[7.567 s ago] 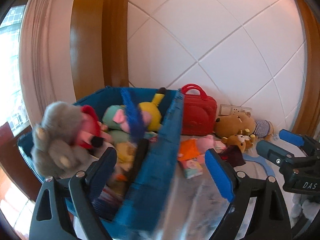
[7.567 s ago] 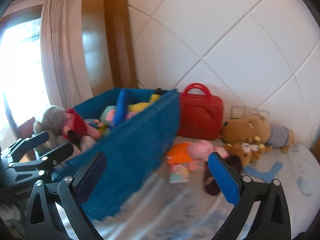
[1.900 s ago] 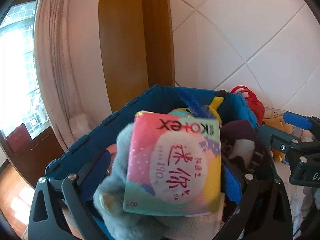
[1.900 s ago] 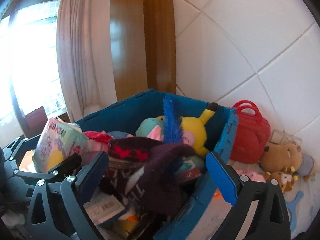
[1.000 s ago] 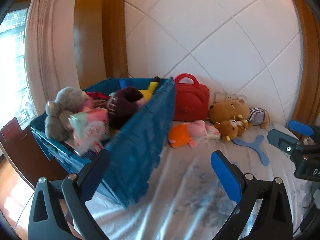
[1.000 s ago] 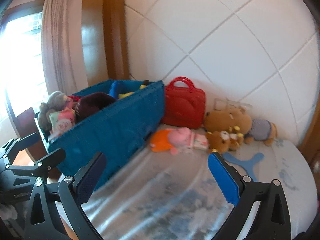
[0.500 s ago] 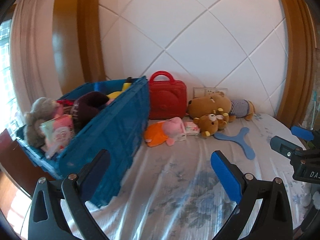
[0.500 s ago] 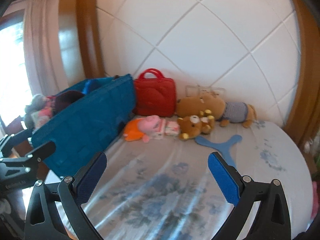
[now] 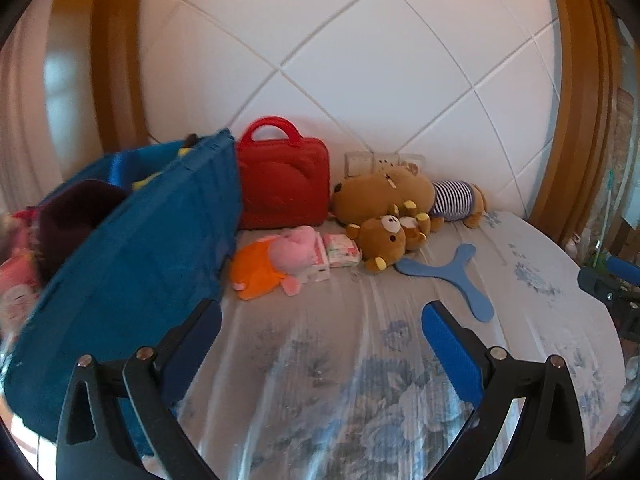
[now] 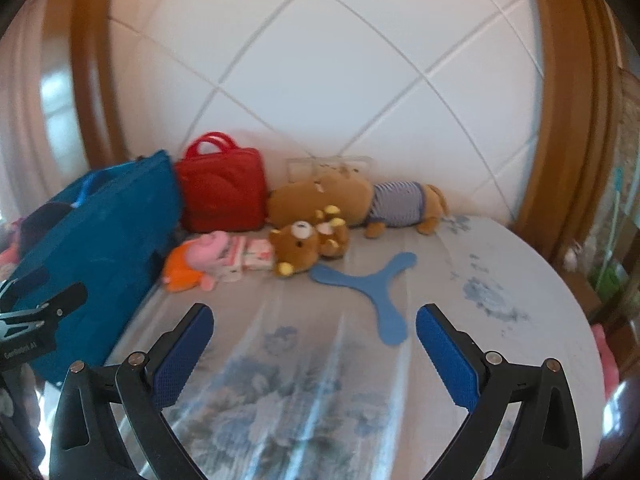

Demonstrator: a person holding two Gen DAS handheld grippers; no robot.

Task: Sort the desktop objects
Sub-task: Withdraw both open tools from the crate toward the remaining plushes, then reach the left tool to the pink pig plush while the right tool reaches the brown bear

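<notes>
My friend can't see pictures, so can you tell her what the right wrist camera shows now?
Open right tongs hover, empty, over a flowery sheet. Ahead lie a blue boomerang, a small teddy bear, a bigger plush in a striped shirt and a pink pig toy. A red bag and a blue bin stand at the left.

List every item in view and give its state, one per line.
left gripper: open, empty
right gripper: open, empty
blue bin: heaped with toys
red case: upright, shut
big bear: lying down
small bear: lying down
pink pig plush: lying down
blue boomerang: flat on the cloth
</notes>
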